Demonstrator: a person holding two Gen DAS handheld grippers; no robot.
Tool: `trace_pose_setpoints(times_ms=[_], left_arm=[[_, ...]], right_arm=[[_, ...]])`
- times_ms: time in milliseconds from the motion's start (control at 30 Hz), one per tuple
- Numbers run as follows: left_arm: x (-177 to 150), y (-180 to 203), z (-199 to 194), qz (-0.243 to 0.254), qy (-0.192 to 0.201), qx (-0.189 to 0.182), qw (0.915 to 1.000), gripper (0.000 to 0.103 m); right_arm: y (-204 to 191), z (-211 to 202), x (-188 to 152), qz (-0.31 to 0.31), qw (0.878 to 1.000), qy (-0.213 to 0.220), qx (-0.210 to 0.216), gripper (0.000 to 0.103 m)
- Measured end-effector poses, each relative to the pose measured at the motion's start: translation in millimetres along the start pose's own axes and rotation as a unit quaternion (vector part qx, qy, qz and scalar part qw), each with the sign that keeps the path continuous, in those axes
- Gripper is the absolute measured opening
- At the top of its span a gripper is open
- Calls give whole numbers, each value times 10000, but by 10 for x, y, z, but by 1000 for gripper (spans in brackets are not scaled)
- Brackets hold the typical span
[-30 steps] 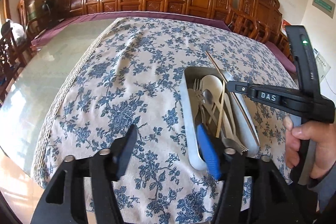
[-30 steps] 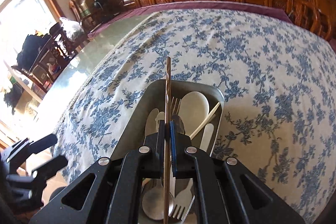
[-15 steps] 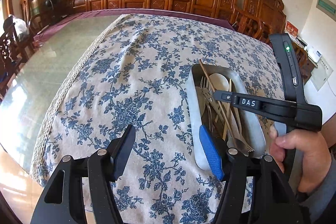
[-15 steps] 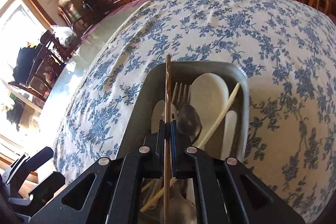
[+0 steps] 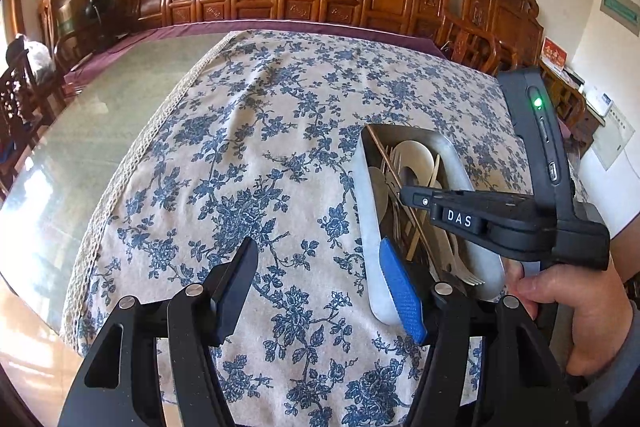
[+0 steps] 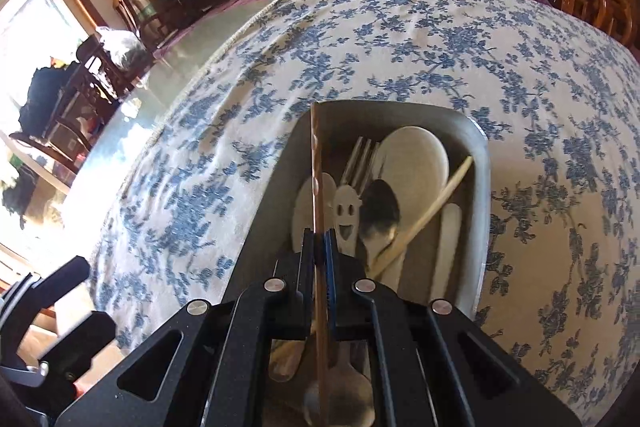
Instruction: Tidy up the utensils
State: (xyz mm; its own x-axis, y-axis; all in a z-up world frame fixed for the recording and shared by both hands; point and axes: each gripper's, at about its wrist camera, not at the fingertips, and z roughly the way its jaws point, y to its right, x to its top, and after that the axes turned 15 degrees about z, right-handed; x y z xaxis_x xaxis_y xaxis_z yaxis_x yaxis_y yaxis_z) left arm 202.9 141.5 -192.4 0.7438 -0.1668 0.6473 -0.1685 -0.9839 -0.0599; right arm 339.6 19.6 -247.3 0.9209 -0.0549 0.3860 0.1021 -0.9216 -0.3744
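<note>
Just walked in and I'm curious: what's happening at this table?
A person is sorting utensils with two handheld grippers. The right gripper is shut on a dark chopstick, holding it over a metal tray already filled with spoons, a fork and another chopstick. The left gripper hangs open and empty above the floral tablecloth.

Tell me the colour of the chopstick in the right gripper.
Reddish-brown, the chopstick shows best in the right wrist view, pinched in the right gripper.

Both grippers are matte black plastic with triangular cut-outs and silver round screw heads at the finger joints; one pad (image 5: 401, 288) of the left gripper (image 5: 320, 287) is textured blue. The right gripper (image 6: 319, 249) carries a white "DAS" label and a lit green indicator on its handle. The hand (image 5: 576, 307) on that handle shows a grey sleeve at the wrist.
</note>
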Motion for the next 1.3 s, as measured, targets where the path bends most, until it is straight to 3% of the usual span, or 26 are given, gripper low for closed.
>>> trace_pose_setpoints(times_ms=[300,600,667,767,800,867,1033,1300], left_arm=[[29,33,-47,46,46,32,10000,60],[103,142,-186,142,179,94,9997,60],[131,204,-231,182,205,95,9996,60],[158,313,-332,262,346,142,9990,88],[172,356,-371,297,417,159,9986,91],[197,449,-417,370,429,145,9983,95],[238,685,-507,431,370,23,9984,95],[219,1073,-660,630,362,-106,9973,95]], right_arm=[[-26,-132,-71,-366,9989,133,264,9],[51,-585,-173,-716,9952,668,87,10],[126,-754,-220,-755,9933,876,6,26],[275,-1022,-288,-745,9906,1143,-76,43],[319,-1092,-311,-741,9898,1209,-116,48],[430,-1284,-372,-720,9870,1417,-237,69],[656,-1660,-490,-556,9827,1720,-393,98],[980,-2210,-743,-159,9770,2010,-699,100]])
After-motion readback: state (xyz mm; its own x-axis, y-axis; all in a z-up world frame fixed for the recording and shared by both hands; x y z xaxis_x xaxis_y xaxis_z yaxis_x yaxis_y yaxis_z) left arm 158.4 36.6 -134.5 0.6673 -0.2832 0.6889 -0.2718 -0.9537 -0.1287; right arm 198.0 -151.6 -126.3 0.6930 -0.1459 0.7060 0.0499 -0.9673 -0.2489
